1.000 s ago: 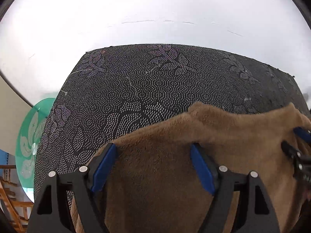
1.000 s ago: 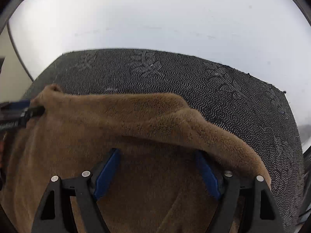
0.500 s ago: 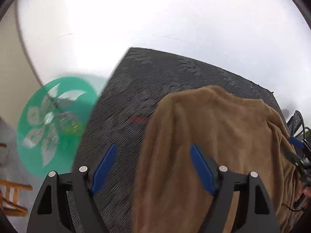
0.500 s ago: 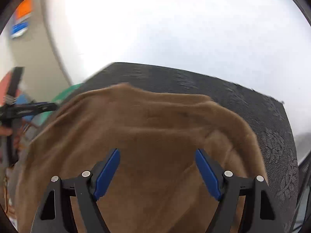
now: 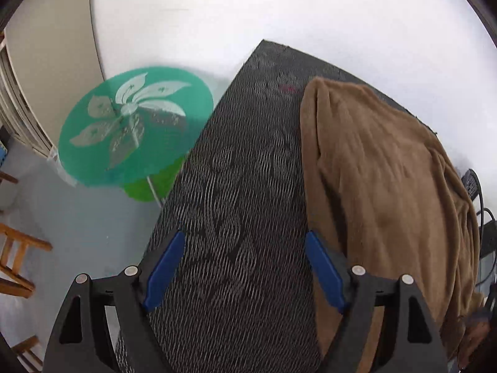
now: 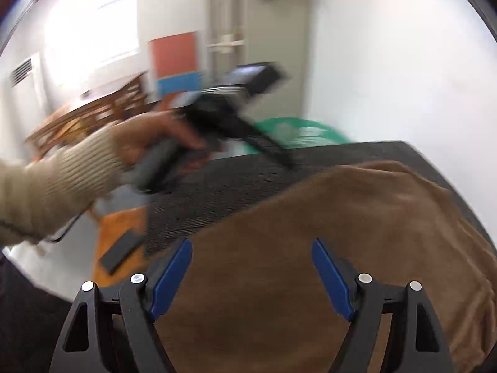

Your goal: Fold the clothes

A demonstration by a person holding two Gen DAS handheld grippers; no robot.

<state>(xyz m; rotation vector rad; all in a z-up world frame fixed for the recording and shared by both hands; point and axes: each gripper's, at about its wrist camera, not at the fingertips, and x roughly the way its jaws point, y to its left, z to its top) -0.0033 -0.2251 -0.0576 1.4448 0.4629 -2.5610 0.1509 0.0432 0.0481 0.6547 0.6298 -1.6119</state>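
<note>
Where patterned cloth [image 5: 236, 186] spreads, brown garment [image 5: 382, 192].

Off the left edge of my dark patterned surface [image 5: 236, 217] stands a round green glass table [image 5: 136, 124] with a white flower motif, on the pale floor [image 5: 77, 227]. Wooden chairs [image 5: 15, 264] sit further left. Past the surface's far edge is a white wall [image 5: 279, 9]; a grey cabinet [image 6: 267, 43] and an orange-and-blue panel [image 6: 175, 62] look blurred.
</note>
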